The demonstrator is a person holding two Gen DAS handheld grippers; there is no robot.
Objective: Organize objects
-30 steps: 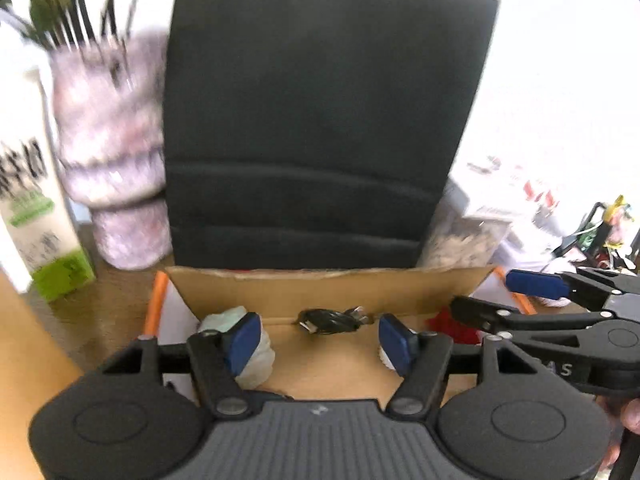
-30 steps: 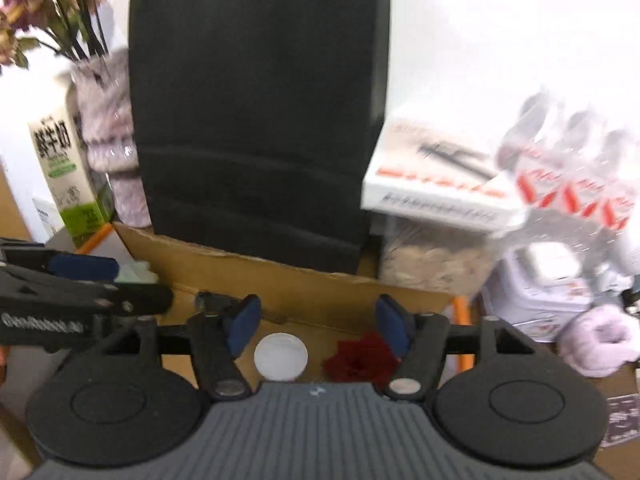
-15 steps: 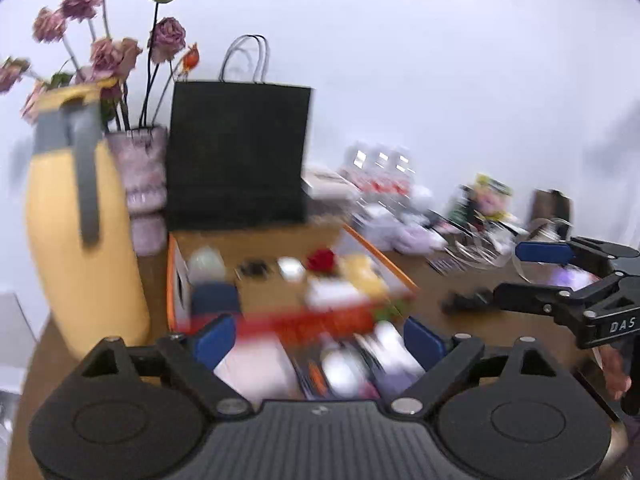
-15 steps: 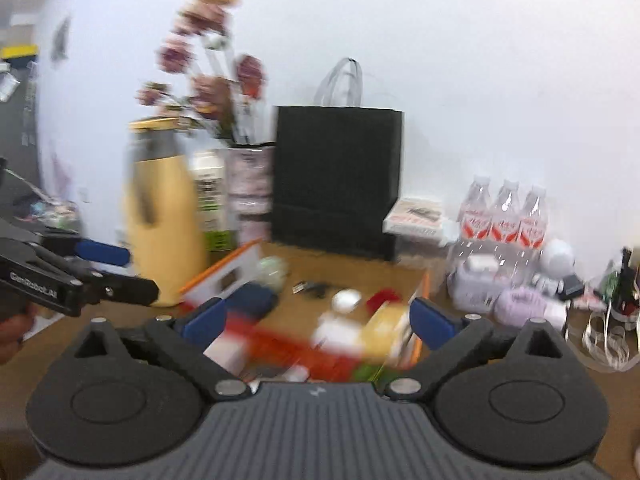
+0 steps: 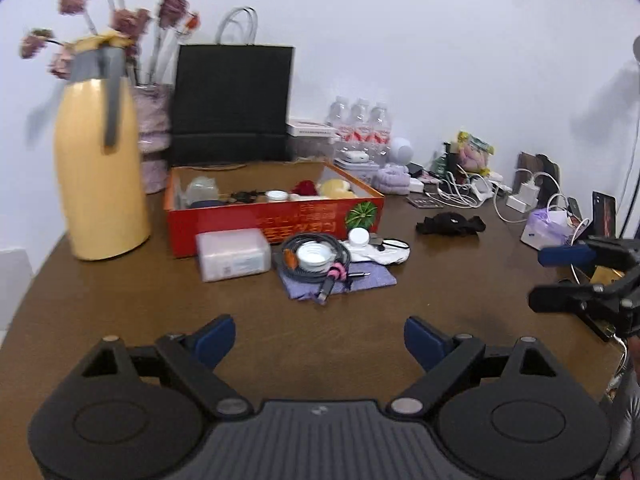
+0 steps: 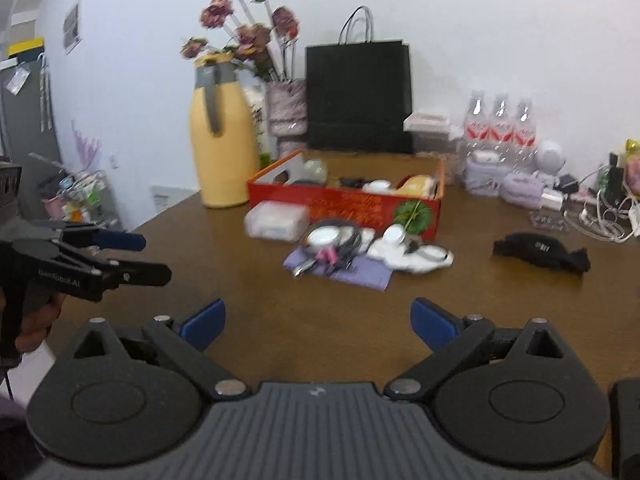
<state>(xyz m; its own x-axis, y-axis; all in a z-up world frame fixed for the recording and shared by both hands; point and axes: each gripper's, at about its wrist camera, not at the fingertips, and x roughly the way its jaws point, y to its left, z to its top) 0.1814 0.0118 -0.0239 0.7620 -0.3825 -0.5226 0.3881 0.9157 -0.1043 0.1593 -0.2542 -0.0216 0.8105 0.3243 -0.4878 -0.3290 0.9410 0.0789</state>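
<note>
An open red-orange box point(image 5: 276, 220) point(image 6: 344, 204) holds several small items at the table's back. In front of it lie a clear plastic case point(image 5: 232, 254) point(image 6: 276, 220), a coiled cable point(image 5: 316, 260) on a purple cloth point(image 5: 360, 280), a white jar point(image 5: 358, 236) and a black strap point(image 5: 450, 224) point(image 6: 540, 254). My left gripper point(image 5: 318, 338) point(image 6: 154, 258) hovers open over bare wood, well short of these things. My right gripper point(image 6: 318, 320) point(image 5: 540, 278) is also open, beside it to the right. Nothing sits between either pair of fingers.
A yellow thermos jug point(image 5: 100, 176) stands left of the box. A flower vase point(image 6: 286, 116) and a black paper bag point(image 5: 232, 104) stand behind it. Water bottles point(image 5: 360, 124), chargers and cables point(image 5: 480, 192) crowd the back right. The brown tabletop point(image 5: 120, 300) ends at the left.
Both grippers have pulled far back from the box, where they hovered over its contents a second ago. Their jaws now stand wider. The whole table has come into view.
</note>
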